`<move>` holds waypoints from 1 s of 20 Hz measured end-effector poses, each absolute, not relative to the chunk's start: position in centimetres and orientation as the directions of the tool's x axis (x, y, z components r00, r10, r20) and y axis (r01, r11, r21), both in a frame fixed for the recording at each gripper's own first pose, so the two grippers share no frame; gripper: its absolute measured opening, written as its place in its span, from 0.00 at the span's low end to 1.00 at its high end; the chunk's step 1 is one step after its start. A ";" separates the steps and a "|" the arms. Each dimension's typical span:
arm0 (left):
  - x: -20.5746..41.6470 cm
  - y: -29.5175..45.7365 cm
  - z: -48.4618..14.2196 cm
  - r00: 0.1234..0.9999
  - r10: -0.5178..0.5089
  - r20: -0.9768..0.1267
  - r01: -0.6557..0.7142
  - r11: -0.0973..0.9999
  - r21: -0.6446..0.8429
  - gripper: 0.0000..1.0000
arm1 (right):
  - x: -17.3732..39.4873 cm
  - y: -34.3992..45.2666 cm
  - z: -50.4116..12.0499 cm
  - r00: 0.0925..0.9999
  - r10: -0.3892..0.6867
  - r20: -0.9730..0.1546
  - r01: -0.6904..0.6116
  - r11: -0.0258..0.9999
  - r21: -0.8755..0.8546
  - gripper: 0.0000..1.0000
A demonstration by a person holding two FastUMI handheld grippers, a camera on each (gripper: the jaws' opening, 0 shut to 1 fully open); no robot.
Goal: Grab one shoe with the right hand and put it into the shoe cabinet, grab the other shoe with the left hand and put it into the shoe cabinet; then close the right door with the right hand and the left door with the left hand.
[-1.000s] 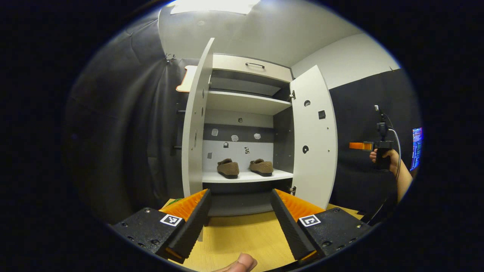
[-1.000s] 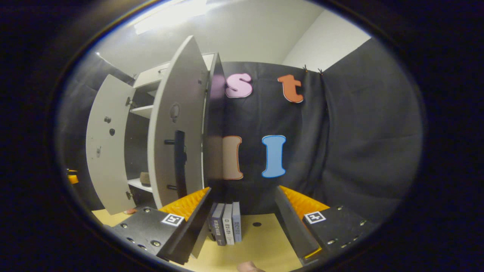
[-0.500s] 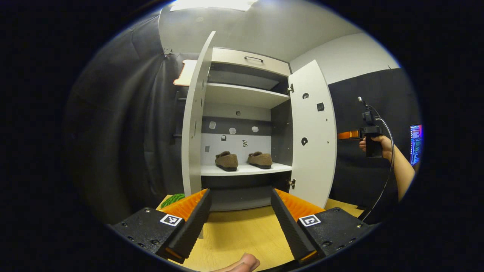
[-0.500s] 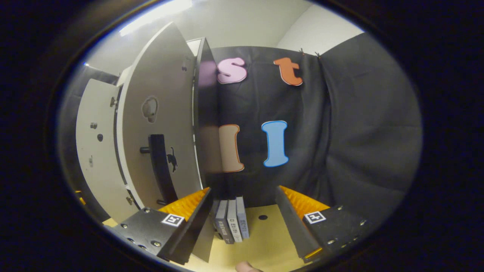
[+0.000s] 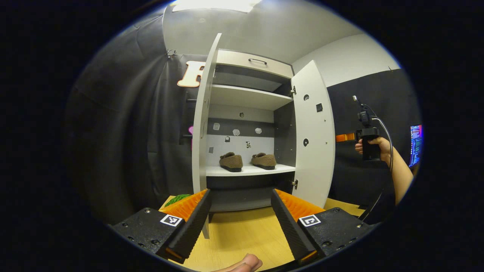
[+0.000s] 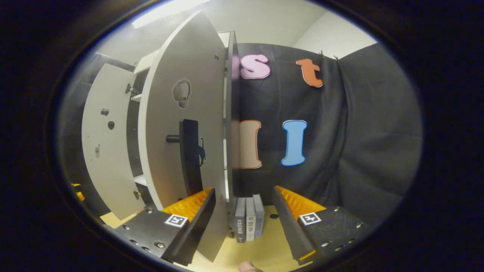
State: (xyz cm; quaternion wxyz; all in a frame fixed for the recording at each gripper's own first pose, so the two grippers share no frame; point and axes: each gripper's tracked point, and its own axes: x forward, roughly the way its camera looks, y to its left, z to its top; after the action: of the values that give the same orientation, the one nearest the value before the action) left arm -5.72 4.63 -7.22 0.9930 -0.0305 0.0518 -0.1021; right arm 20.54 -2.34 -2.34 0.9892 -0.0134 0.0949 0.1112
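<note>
1. In the right gripper view the right gripper [image 6: 242, 211] has its jaws spread wide and holds nothing. The free edge of the right door [image 6: 177, 124] passes between the jaws, close to the left-hand one, with the door's outer face and its dark bar handle [image 6: 189, 156] just ahead and to the left.
2. The step in hand looks like closing that door. My advice: lay the left-hand jaw flat against the outer face, near the handle and far from the hinge, and push in a steady arc so the door doesn't bounce back. No need to clamp anything.
3. Low between the jaws, a few books [image 6: 248, 223] stand on the tabletop [image 6: 272, 241] against the cloth wall. They sit behind the door's swing, so they shouldn't block it; only the gripper's path needs care.
4. In the left gripper view the left gripper [image 5: 239, 215] also has wide, empty jaws above the tabletop, well back from the shoe cabinet [image 5: 249, 68].
5. Beyond its jaws, both shoes [image 5: 231, 161] [image 5: 264, 160] lie side by side on the lower shelf [image 5: 249, 170], clear of the door line.
6. The left door [image 5: 202, 124] stands open ahead of the left-hand jaw, waiting its turn. Something green [image 5: 177, 198] lies at its foot; I can't tell what.
</note>
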 end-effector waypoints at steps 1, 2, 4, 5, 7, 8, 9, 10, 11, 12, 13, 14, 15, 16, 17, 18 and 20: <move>-5.8 4.3 -7.5 0.970 -0.219 -0.106 0.212 0.974 -0.076 0.96 | 20.2 -2.4 -2.1 0.957 0.223 -0.187 -0.229 0.973 -0.011 0.92; -6.0 4.1 -7.5 0.967 -0.228 -0.110 0.221 0.972 -0.077 0.96 | 19.9 -1.7 -1.9 0.957 0.223 -0.183 -0.231 0.973 -0.023 0.92; -6.2 4.1 -7.5 0.965 -0.236 -0.113 0.229 0.971 -0.075 0.93 | 19.6 -0.6 -2.0 0.957 0.223 -0.185 -0.233 0.972 -0.033 0.92; -6.3 4.0 -7.3 0.965 -0.241 -0.108 0.233 0.970 -0.074 0.96 | 19.6 -0.1 -2.0 0.956 0.229 -0.182 -0.240 0.970 -0.040 0.92; -6.2 4.1 -7.2 0.965 -0.245 -0.099 0.238 0.968 -0.075 0.96 | 19.7 0.8 -2.1 0.952 0.247 -0.180 -0.256 0.966 -0.029 0.89; -6.3 4.3 -7.2 0.965 -0.243 -0.096 0.236 0.969 -0.076 0.96 | 19.8 1.3 -2.3 0.951 0.252 -0.180 -0.257 0.966 -0.008 0.89; -6.3 4.3 -7.3 0.966 -0.242 -0.095 0.236 0.969 -0.075 0.96 | 19.8 1.5 -2.4 0.951 0.250 -0.179 -0.254 0.967 0.003 0.89; -6.3 4.4 -7.3 0.966 -0.239 -0.098 0.232 0.970 -0.073 0.96 | 19.7 1.6 -2.4 0.954 0.246 -0.174 -0.248 0.969 0.006 0.89; -6.2 4.6 -7.4 0.967 -0.234 -0.101 0.227 0.971 -0.071 0.96 | 19.8 1.8 -2.3 0.957 0.236 -0.169 -0.239 0.971 0.001 0.92; -6.1 4.7 -7.5 0.968 -0.229 -0.104 0.222 0.972 -0.072 0.96 | 20.0 2.0 -2.1 0.961 0.223 -0.162 -0.227 0.974 -0.003 0.89; -6.0 4.8 -7.8 0.968 -0.227 -0.111 0.220 0.973 -0.074 0.96 | 19.9 2.2 -2.0 0.965 0.213 -0.154 -0.217 0.976 -0.012 0.89; -6.0 4.8 -7.8 0.967 -0.225 -0.115 0.218 0.973 -0.075 0.96 | 20.0 2.6 -2.0 0.967 0.205 -0.149 -0.209 0.978 -0.013 0.89; -5.9 4.9 -7.9 0.967 -0.224 -0.118 0.216 0.973 -0.077 0.96 | 20.0 3.1 -2.1 0.968 0.204 -0.148 -0.207 0.978 -0.011 0.92; -5.8 5.0 -8.0 0.967 -0.223 -0.119 0.215 0.973 -0.078 0.96 | 20.1 3.9 -2.2 0.967 0.210 -0.146 -0.214 0.977 -0.013 0.92; -5.7 5.1 -8.1 0.968 -0.220 -0.121 0.212 0.974 -0.079 0.96 | 20.1 4.6 -2.2 0.965 0.220 -0.145 -0.224 0.975 -0.013 0.92; -5.6 5.3 -8.1 0.969 -0.216 -0.123 0.208 0.975 -0.079 0.96 | 20.2 5.5 -2.5 0.962 0.231 -0.146 -0.234 0.972 -0.004 0.92; -5.5 5.7 -8.1 0.970 -0.208 -0.128 0.199 0.977 -0.078 0.96 | 20.2 7.4 -3.1 0.949 0.273 -0.156 -0.269 0.962 0.046 0.89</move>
State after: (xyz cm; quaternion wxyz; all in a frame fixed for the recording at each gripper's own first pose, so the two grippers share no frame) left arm -5.48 5.69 -8.11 0.9919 -0.0323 0.0681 -0.1025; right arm 20.22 7.40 -3.08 0.9872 0.0123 0.0805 0.1370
